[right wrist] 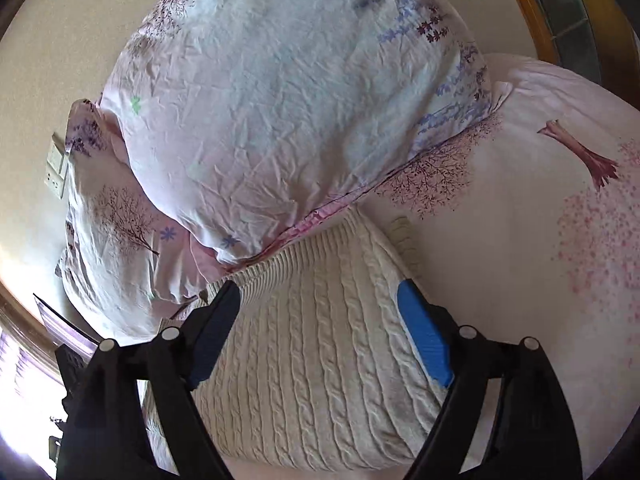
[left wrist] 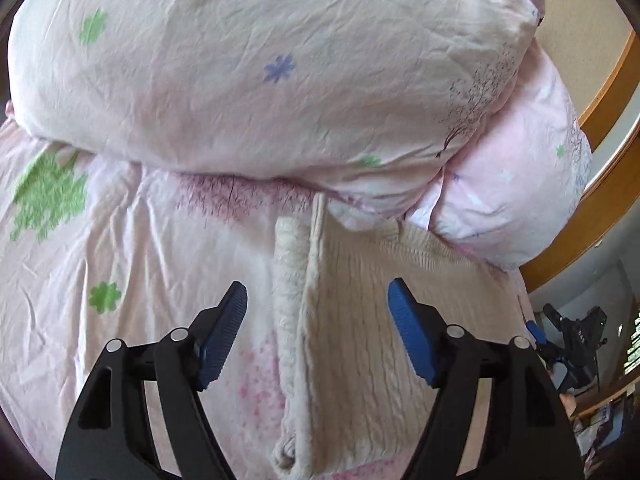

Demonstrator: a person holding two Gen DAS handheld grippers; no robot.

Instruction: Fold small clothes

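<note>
A cream cable-knit sweater [left wrist: 360, 344] lies flat on the pink floral bedsheet [left wrist: 132, 280], its ribbed hem [right wrist: 288, 260] touching the foot of the big folded duvet [left wrist: 248, 72]. The knit shows upright rows of twisted cables, a band of fine ribbing along the edge nearest the duvet, and a narrow strip of the same knit, apparently a sleeve [left wrist: 290, 300], folded in along its length on the side away from the pillow [left wrist: 512, 204]. The body looks smooth and already narrowed into a rectangle.

The left gripper [left wrist: 317, 308] hovers over the sleeve edge of the sweater, its blue-padded fingers [left wrist: 408, 332] spread wide and holding nothing. The right gripper [right wrist: 319, 308] hangs over the middle of the sweater, just short of the duvet, fingers [right wrist: 424, 340] likewise spread apart with no cloth between them.

The pillow sits beside the duvet, touching the sweater's far corner. A wooden bed frame [left wrist: 616, 152] curves behind the pillow.
</note>
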